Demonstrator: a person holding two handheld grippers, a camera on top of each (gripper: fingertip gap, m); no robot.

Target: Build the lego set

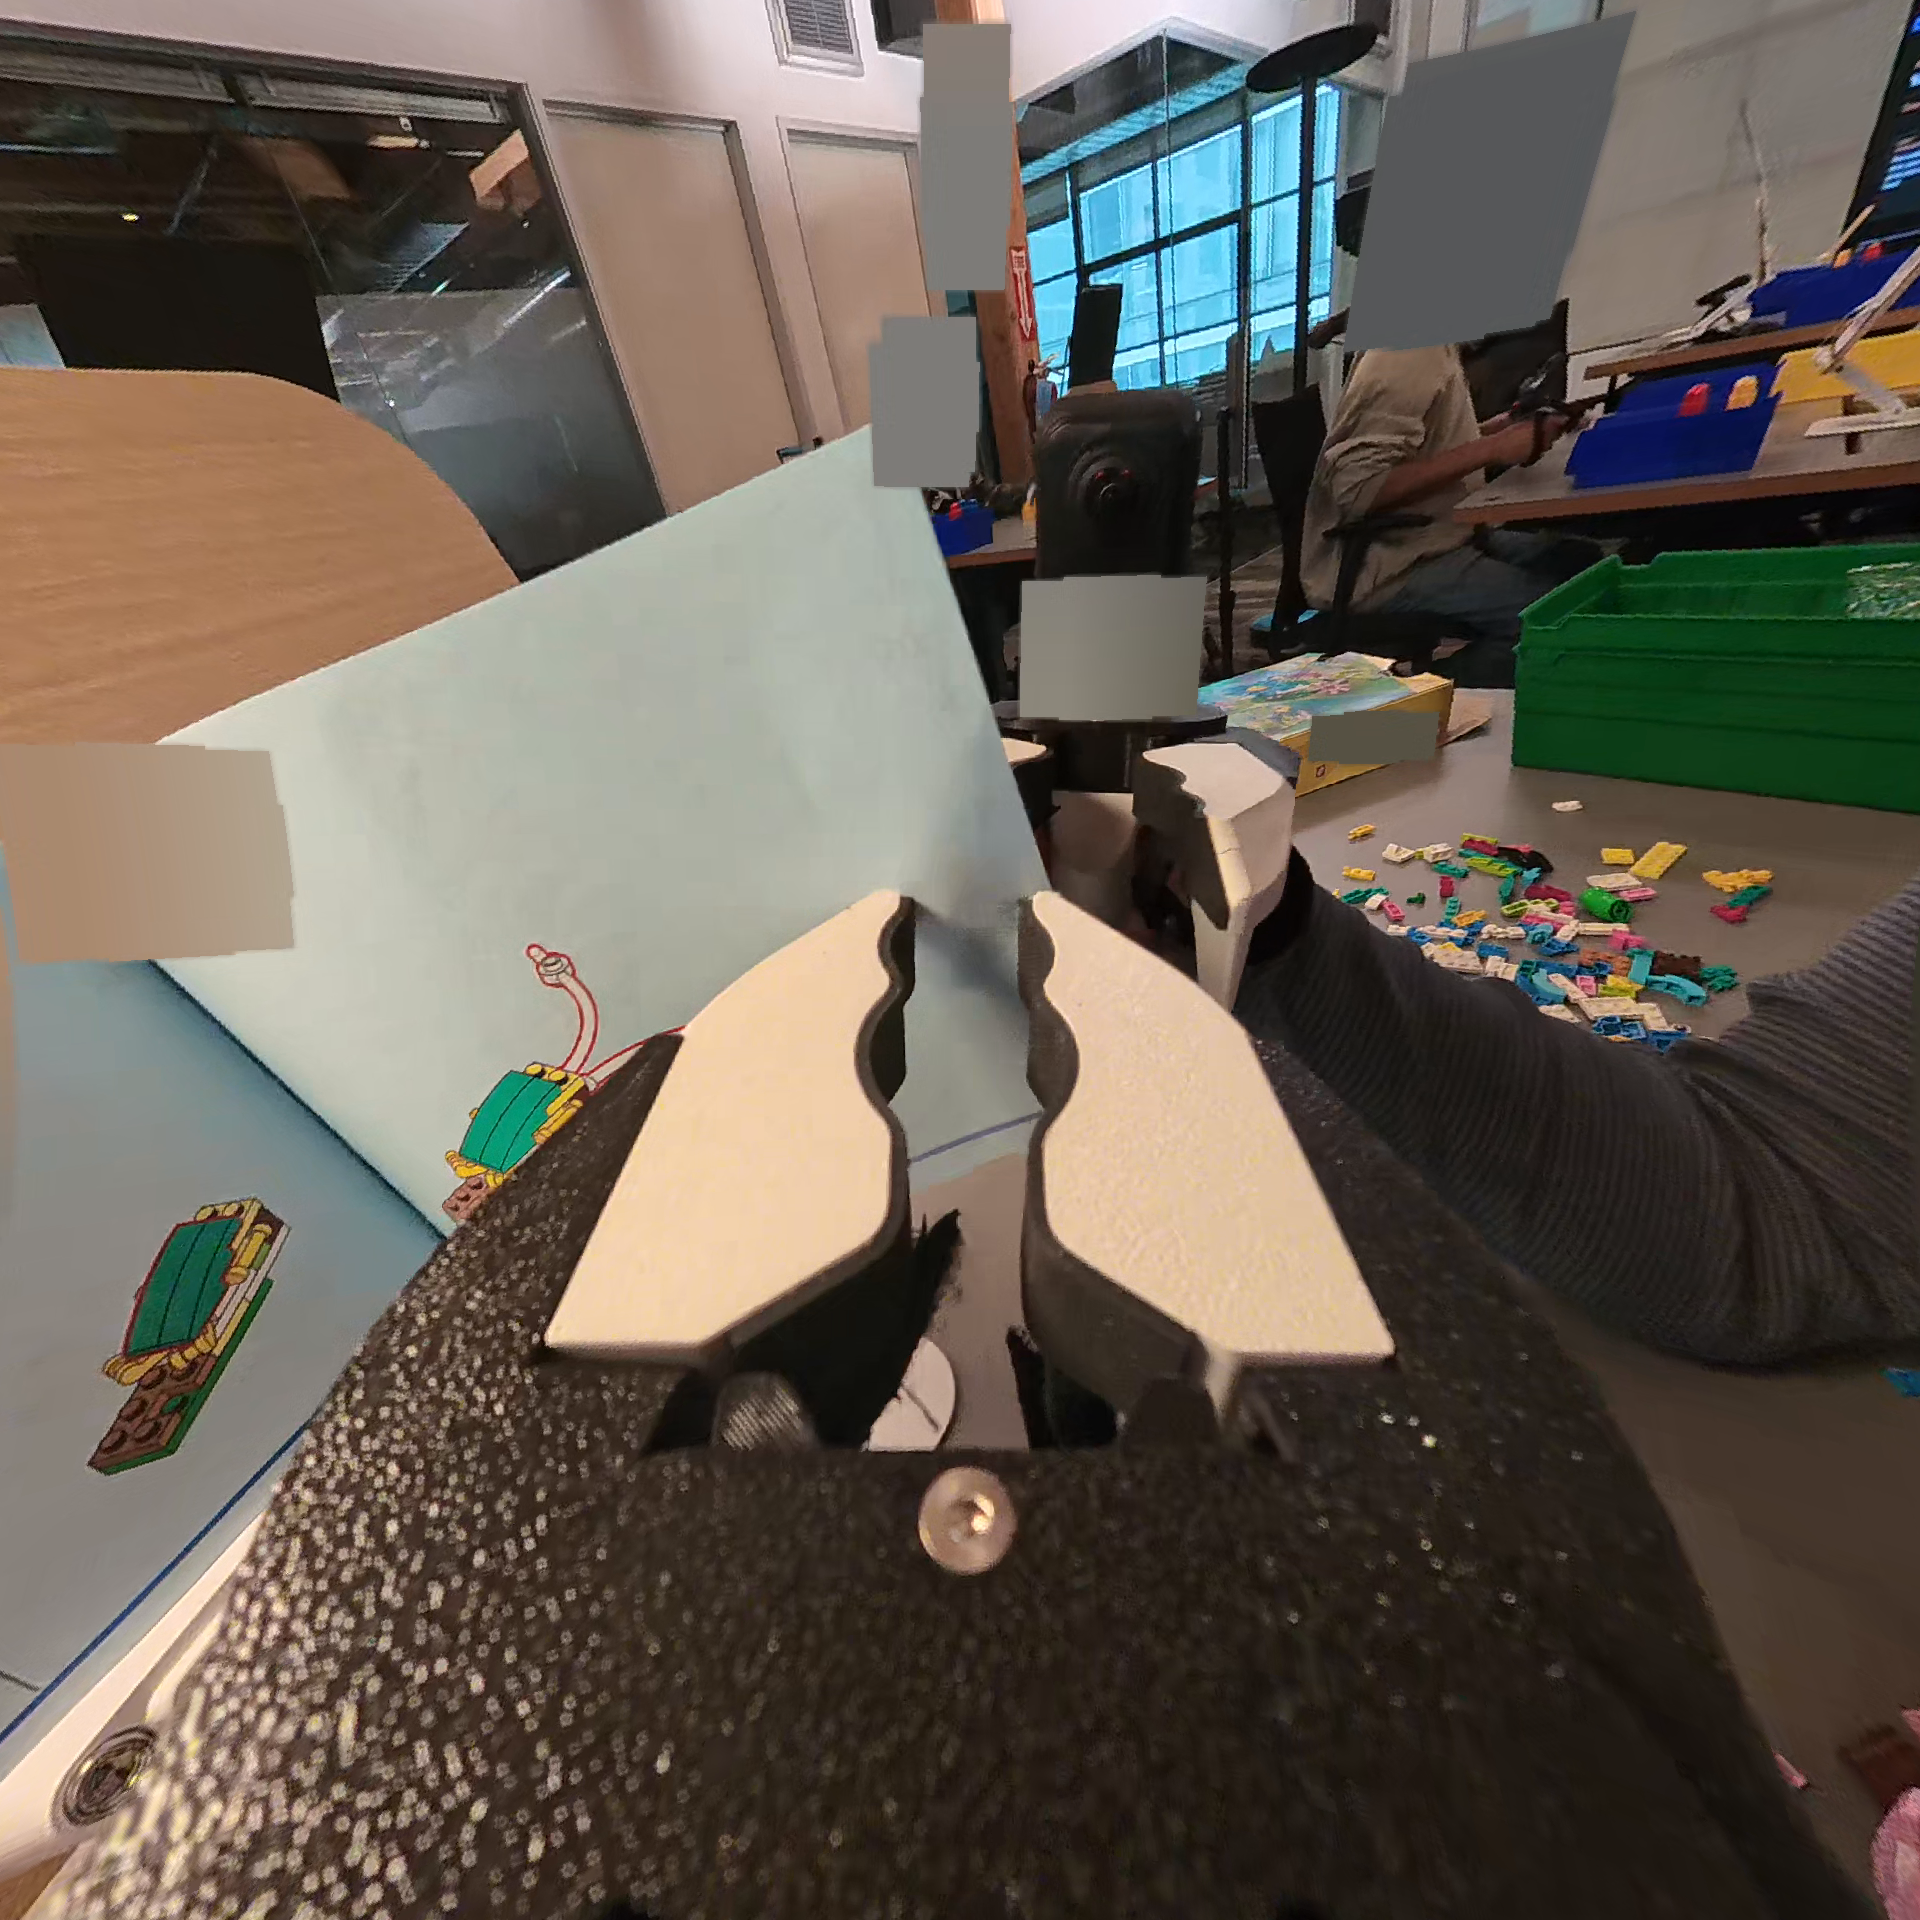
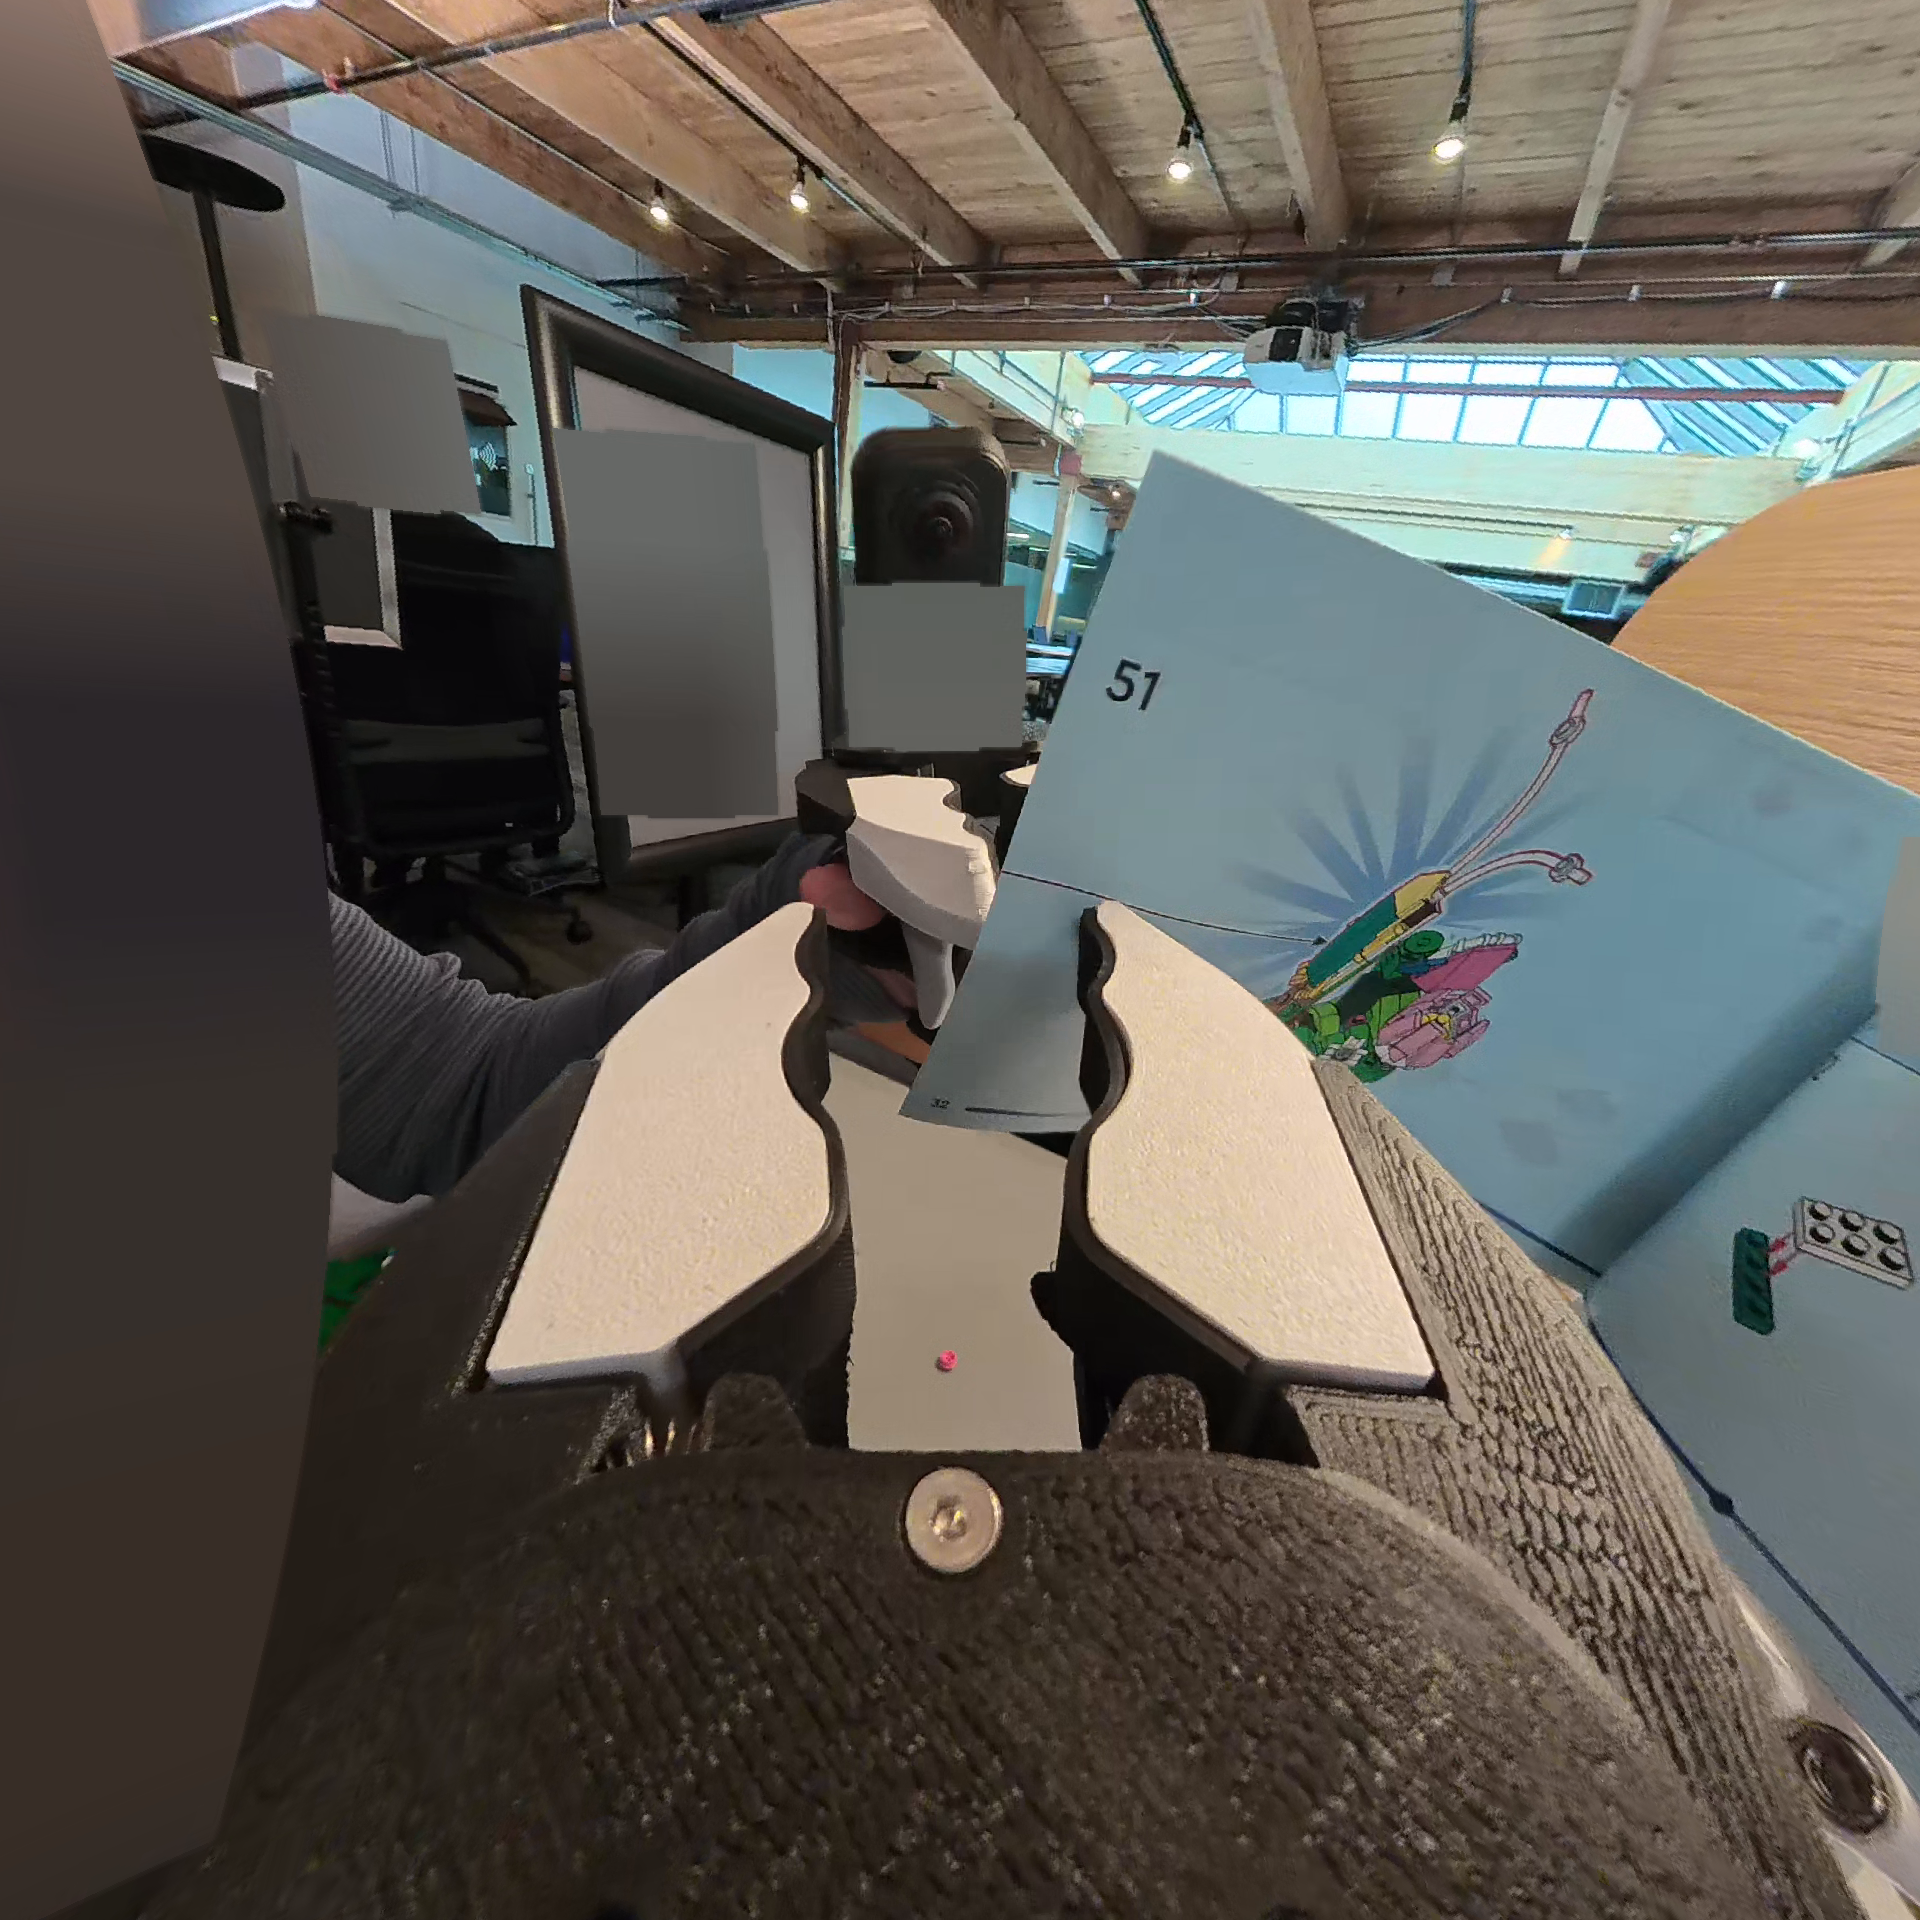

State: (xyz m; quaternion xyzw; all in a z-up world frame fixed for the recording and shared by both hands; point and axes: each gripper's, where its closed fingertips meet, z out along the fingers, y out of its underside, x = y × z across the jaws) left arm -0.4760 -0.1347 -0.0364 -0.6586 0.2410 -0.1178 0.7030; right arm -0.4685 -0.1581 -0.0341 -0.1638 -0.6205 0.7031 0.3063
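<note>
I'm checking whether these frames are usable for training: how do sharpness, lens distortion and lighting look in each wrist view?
Left wrist view: strong fisheye bending; white-padded left gripper and light-blue instruction page sharp, scattered colourful lego pieces small but legible. Right wrist view: similar curvature, bright skylights, right gripper sharp, a dark blurred mass along the left edge.

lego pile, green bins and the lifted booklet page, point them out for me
lego pile (image 1: pixel 1548 940), left wrist view, middle of the loose bricks.
green bins (image 1: pixel 1704 707), left wrist view, front wall of the stack.
lifted booklet page (image 2: pixel 1351 748), right wrist view, plain blue area.
</note>
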